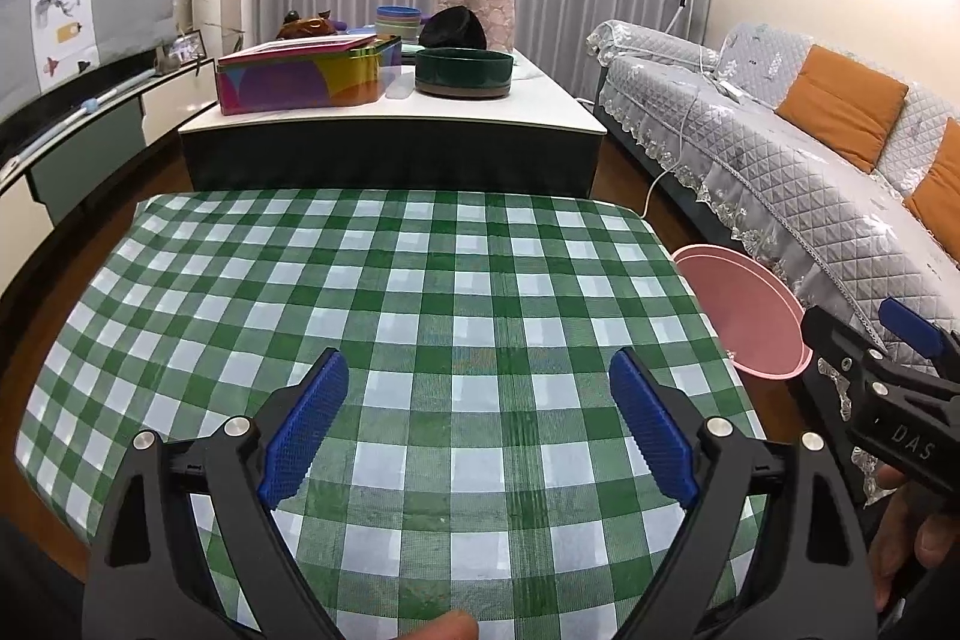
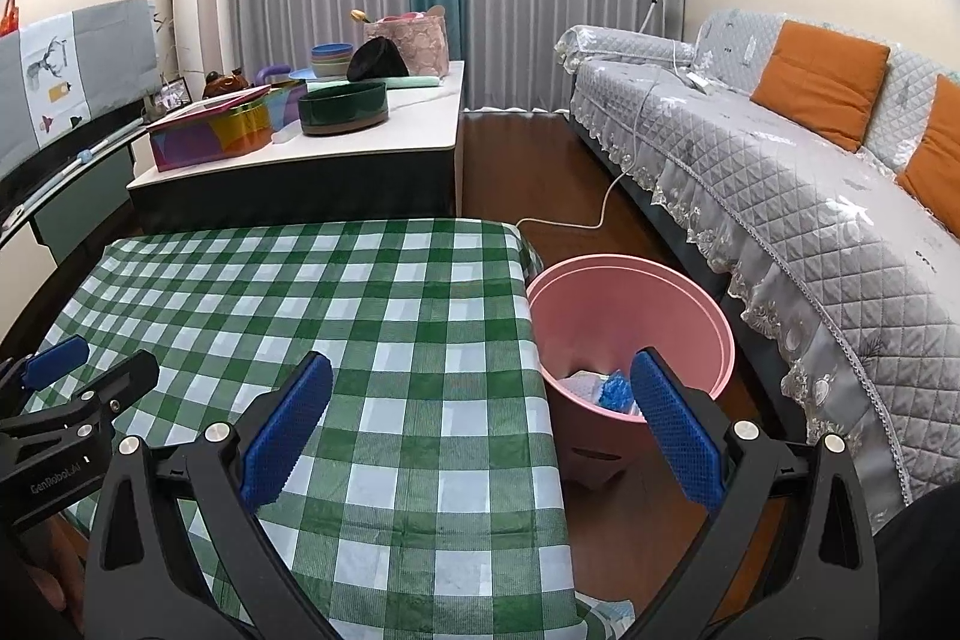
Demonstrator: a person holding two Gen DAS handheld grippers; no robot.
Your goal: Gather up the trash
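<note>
Left gripper [image 1: 479,382] fingers wide, nothing between, over checked worktop [image 1: 420,280]. Right gripper [image 2: 482,391] fingers wide, empty, straddling worktop's right edge. Pink bin [image 2: 630,304] on floor just beside worktop; trash [image 2: 600,388] lies in bin bottom. Sofa [image 2: 780,196] beyond bin.

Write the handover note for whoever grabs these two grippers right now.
Left gripper: open, empty, above the checked table.
Right gripper: open, empty, over the table's right edge beside the pink bin.
Bin stands on the floor to the table's right; white and blue trash lies in its bottom.
Done: no trash visible on the tabletop.
Left: check parts of the table hidden by the grippers.
</note>
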